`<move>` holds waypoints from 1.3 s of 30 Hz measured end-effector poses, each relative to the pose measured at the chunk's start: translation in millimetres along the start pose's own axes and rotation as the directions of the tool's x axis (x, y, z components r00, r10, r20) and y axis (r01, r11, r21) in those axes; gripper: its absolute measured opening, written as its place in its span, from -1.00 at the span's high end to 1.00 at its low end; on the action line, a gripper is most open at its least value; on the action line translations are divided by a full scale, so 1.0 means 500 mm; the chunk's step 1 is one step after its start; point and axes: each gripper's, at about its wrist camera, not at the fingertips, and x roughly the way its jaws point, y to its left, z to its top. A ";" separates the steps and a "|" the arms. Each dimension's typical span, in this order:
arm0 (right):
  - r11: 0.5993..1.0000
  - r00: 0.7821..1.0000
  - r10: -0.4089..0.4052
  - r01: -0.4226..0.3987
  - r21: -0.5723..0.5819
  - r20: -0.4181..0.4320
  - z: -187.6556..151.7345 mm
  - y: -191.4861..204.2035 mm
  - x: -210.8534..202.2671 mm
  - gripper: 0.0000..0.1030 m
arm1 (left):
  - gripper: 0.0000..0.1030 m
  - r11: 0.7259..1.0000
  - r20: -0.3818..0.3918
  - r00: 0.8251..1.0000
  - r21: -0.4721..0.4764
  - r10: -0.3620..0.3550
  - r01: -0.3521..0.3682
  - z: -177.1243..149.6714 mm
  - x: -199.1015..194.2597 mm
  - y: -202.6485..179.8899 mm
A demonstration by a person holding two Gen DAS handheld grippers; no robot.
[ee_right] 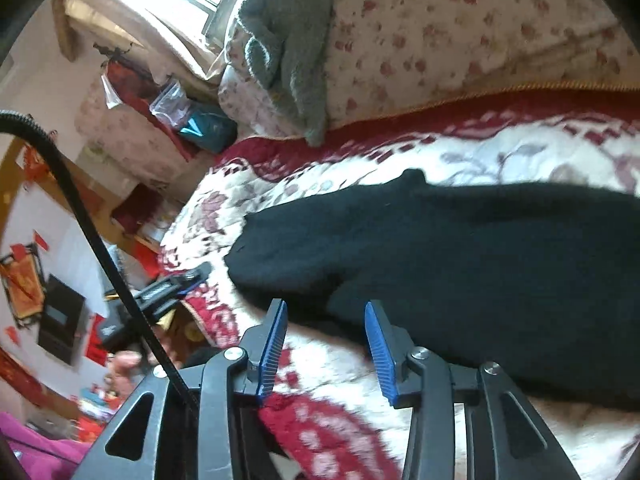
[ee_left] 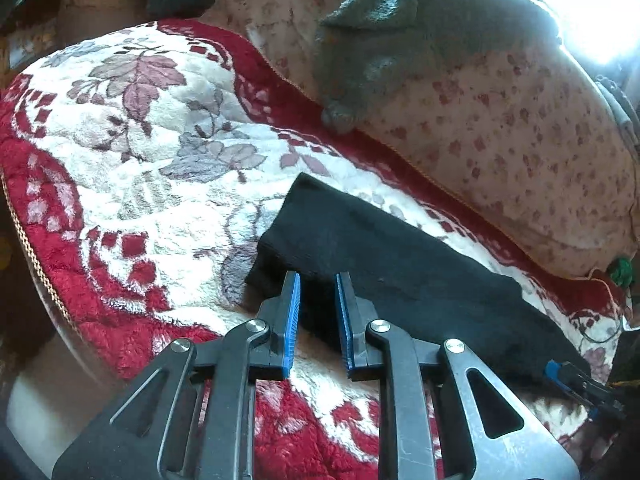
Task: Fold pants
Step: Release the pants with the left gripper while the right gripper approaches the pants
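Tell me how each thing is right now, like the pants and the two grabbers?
Black pants: folded into a long strip, lying flat on the blanket, not held.
Left gripper: open, empty, above the pants' edge.
Right gripper: open, empty, above the pants' edge.
Blanket: spread out under the pants.
Grey cloth: crumpled on the flowered quilt.

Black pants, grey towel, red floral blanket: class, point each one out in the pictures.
black pants [ee_left: 400, 264], left wrist view, middle of the folded cloth.
grey towel [ee_left: 384, 40], left wrist view, its upper fold.
red floral blanket [ee_right: 320, 432], right wrist view, red border patch.
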 end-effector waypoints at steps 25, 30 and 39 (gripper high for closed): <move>0.992 0.986 -0.103 0.092 -0.086 -0.130 0.191 -0.084 0.141 0.11 | 0.29 0.959 -0.235 0.954 0.170 -0.183 0.226 -0.068 0.120 -0.264; 0.978 0.986 -0.107 0.081 -0.194 -0.128 0.181 -0.071 0.155 0.50 | 0.29 0.957 -0.229 0.959 0.200 -0.165 0.212 -0.081 0.128 -0.264; 0.969 0.986 -0.155 0.141 -0.200 -0.058 0.195 -0.084 0.166 0.77 | 0.26 0.955 -0.196 0.974 0.248 -0.113 0.160 -0.092 0.129 -0.276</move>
